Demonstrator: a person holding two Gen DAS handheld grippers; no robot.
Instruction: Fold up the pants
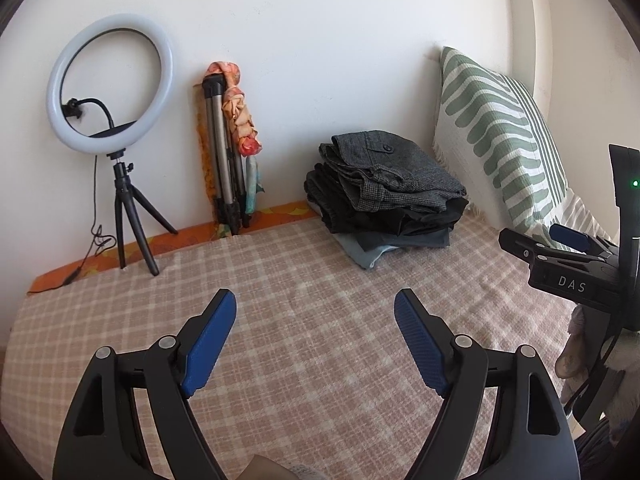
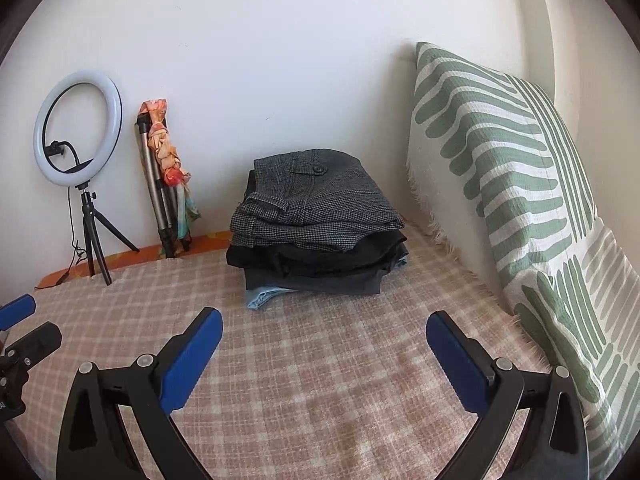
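Pants [image 2: 316, 216] lie stacked, folded, far on the bed [image 2: 320, 360] beside the pillow [image 2: 520, 184]; soft, limp cloth, best pinched at edges; both tongs, left [image 1: 315, 344] and right [image 2: 324, 352], hang wide open, empty.

Plain white wall [image 2: 280, 60] at the far side, daylit. Near it, pink checked blanket [image 2: 320, 380] over the bed. Ring light [image 1: 110, 84] on tripod far left; green-striped cushion [image 2: 520, 200] propped at right.
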